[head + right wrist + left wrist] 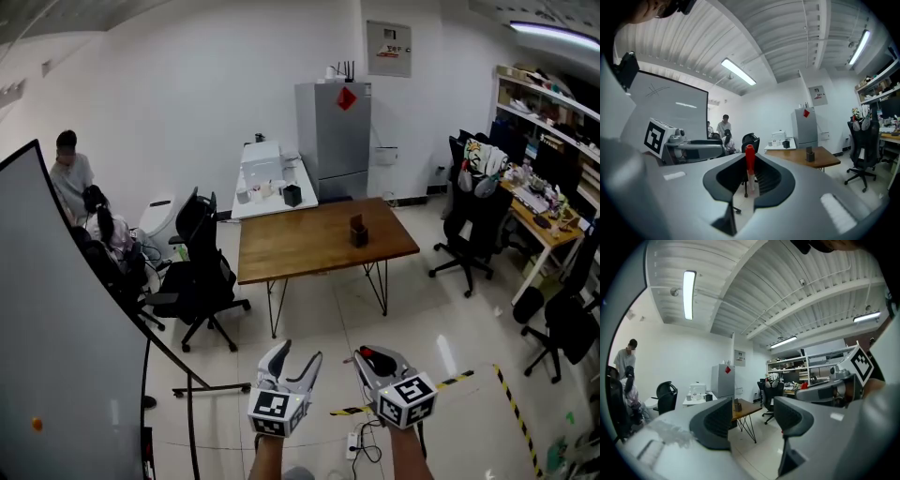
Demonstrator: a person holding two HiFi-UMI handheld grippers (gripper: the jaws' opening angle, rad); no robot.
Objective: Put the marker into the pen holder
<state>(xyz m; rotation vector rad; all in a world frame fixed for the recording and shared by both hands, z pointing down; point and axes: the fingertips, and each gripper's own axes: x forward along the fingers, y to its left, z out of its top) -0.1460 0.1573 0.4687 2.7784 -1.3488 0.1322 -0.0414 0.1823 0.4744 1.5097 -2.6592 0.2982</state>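
The fingers [774, 180] of the right gripper [375, 360] are pressed together on a red-capped marker with a white barrel [749, 165]. The marker stands upright between the dark ribbed pads, its red cap rising above them. In the head view only the red end [367, 353] shows at the tips.

The fingers [715, 423] of the left gripper [295, 360] stand apart with nothing between them; through the gap the room shows.

Both grippers hang side by side, near each other, over the pale tiled floor [441, 319]. The small dark brown box-shaped pen holder [358, 231] stands well apart from them, upright on the rectangular wooden table with thin black metal legs [300, 251], towards its right half.

Behind the table rises a tall grey refrigerator [335, 139]. A black office chair [202, 272] stands just beside the table's left end. A large grey whiteboard with a black frame [56, 356] fills the left side, and a person in a light top [70, 173] is beyond it.
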